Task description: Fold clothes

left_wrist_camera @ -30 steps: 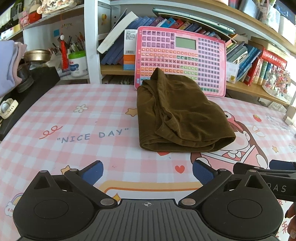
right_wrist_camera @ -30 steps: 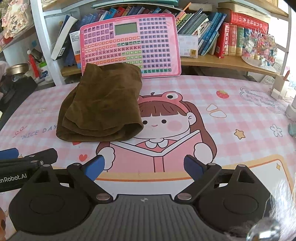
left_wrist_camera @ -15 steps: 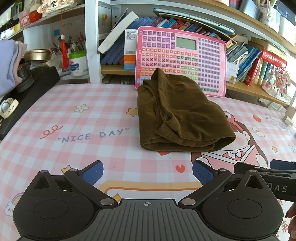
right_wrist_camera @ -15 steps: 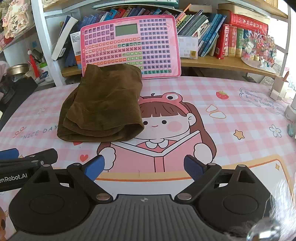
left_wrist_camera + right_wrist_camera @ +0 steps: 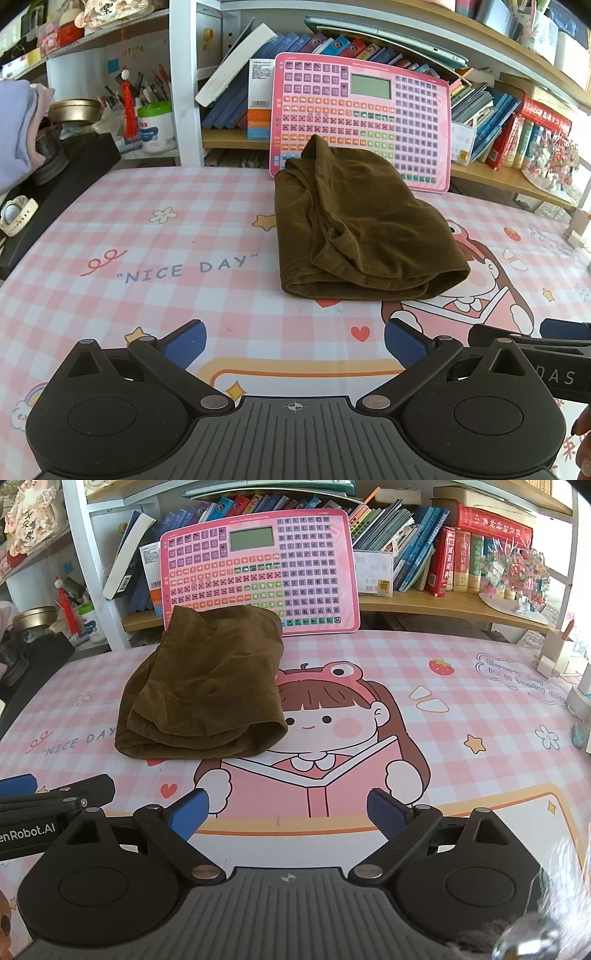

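A brown garment (image 5: 354, 229) lies folded in a thick rectangle on the pink checked table mat (image 5: 147, 236), its far end touching a pink keyboard toy. The right wrist view shows the same garment (image 5: 207, 690) at the left of centre. My left gripper (image 5: 294, 341) hovers open near the table's front edge, well short of the garment, with nothing between its blue pads. My right gripper (image 5: 288, 812) is open too, over the cartoon girl print, empty. Each gripper shows at the edge of the other's view.
The pink keyboard toy (image 5: 360, 118) leans against a bookshelf (image 5: 443, 602) full of books behind the table. A black case (image 5: 55, 192) with a watch and folded pale clothes (image 5: 18, 129) sits at the left. Small objects (image 5: 554, 657) stand at the right edge.
Nothing has visibly moved; both grippers stay open and the garment lies as before, with only a slight shift of view.
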`<state>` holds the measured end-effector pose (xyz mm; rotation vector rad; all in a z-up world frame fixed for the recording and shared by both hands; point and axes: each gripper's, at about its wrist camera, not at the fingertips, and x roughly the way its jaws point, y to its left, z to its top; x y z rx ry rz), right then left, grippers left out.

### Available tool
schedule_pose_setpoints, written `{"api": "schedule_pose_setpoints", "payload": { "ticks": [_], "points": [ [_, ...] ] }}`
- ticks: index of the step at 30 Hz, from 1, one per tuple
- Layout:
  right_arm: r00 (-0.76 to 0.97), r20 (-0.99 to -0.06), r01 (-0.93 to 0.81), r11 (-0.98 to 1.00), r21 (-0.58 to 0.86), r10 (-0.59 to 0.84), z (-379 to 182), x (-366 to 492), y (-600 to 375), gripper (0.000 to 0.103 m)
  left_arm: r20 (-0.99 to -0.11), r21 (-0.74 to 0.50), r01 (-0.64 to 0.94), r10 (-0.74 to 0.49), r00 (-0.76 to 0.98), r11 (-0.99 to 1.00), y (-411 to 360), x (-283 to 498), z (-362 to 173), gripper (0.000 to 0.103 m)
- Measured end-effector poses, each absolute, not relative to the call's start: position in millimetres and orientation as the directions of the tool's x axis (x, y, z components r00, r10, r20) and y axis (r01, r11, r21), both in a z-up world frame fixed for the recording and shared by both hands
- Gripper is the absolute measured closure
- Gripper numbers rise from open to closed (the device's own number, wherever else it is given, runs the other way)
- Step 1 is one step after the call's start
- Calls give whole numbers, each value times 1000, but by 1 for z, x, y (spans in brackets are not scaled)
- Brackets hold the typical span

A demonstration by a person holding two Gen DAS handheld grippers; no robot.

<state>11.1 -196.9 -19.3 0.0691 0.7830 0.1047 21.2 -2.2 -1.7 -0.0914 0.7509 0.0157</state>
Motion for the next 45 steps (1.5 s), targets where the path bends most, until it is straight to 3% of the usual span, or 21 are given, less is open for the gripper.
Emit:
{"api": "schedule_pose_setpoints", "payload": {
  "ticks": [45],
  "points": [
    [691,-714,-82,993,83,116,-21,6,-185,10,-696,-81,-61,-12,718,995,8,15,-5,0]
  ]
}}
